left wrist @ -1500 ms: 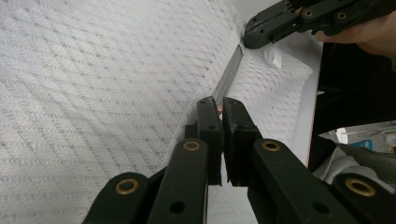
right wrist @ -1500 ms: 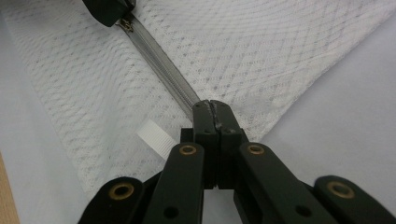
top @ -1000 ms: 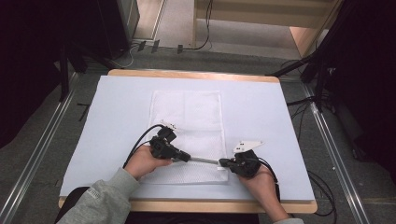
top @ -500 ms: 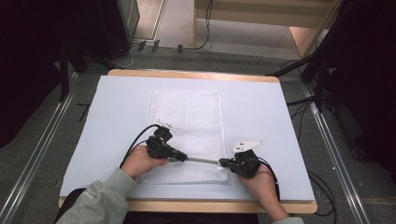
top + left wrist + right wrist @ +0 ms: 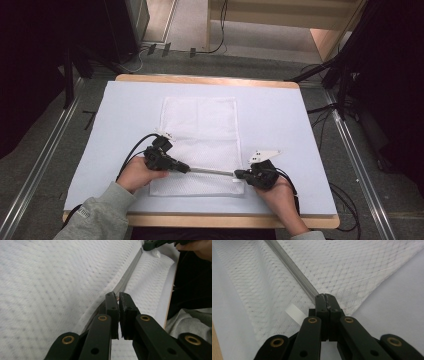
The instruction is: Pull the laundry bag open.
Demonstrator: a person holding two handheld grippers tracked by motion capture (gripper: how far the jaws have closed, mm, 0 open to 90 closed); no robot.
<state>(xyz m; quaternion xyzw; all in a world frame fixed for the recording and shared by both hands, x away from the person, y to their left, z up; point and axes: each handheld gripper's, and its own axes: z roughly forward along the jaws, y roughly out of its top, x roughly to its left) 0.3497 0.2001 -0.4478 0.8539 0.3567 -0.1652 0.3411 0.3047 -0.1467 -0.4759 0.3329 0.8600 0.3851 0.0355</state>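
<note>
Near the counter's [image 5: 280,107] front edge, a white mesh bag [image 5: 200,135] lies flat. Both grippers (left [image 5: 186,169], right [image 5: 237,174]) pinch its grey zipper [image 5: 210,171], fingers closed.

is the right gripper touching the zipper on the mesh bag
Touching. In the right gripper view, the right gripper has its jaws pressed together on the end of the grey zipper of the white mesh bag, no gap visible.
</note>
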